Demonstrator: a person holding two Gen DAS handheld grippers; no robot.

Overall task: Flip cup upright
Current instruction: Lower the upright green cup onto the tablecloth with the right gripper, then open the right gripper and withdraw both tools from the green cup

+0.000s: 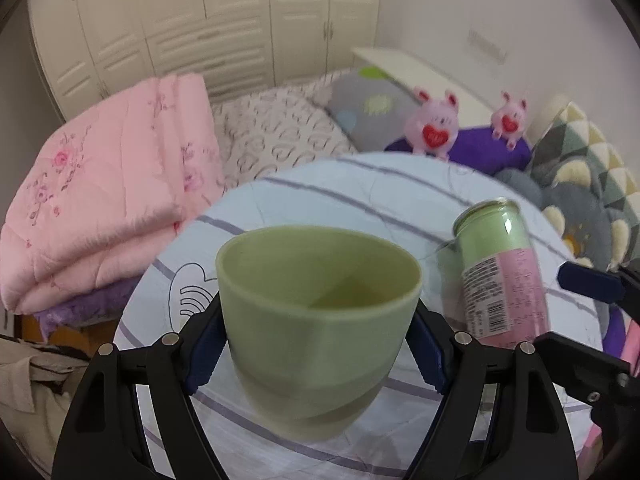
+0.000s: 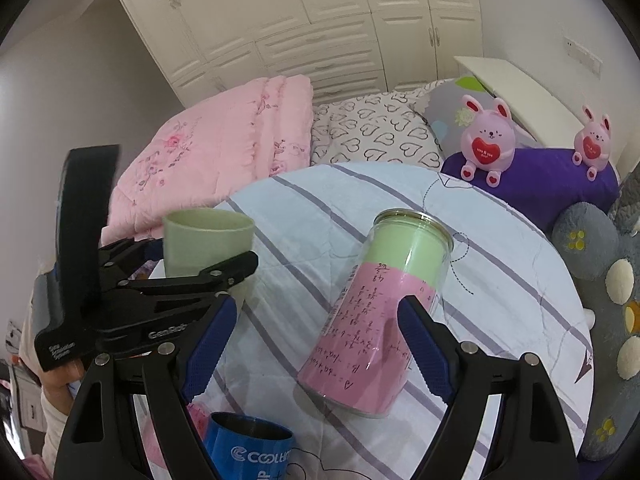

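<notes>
On the left side of the striped tabletop (image 2: 520, 280), the left gripper (image 1: 318, 336) is clamping the green cup (image 1: 316, 308) by its lower wall, one blue pad on each side. The cup is sitting mouth-up between the jaws, and the right wrist view is showing it (image 2: 206, 246) close to upright with its open rim on top; whether its base is touching the cloth cannot be told. Judging from this, the flip is looking nearly finished and the step in hand is setting the cup down. To do that well, the left gripper should be lowering the cup until its base is resting flat, keeping the rim level, and only then easing the pads apart evenly so neither side is dragging the light cup over. Just to the right of it, a tall clear canister (image 2: 380, 316) with a pink label is standing on the cloth, so the release should be staying clear of it. Farther right, the right gripper (image 2: 316, 348) is hanging with its jaws spread wide around that canister, holding nothing, and should be keeping back.
</notes>
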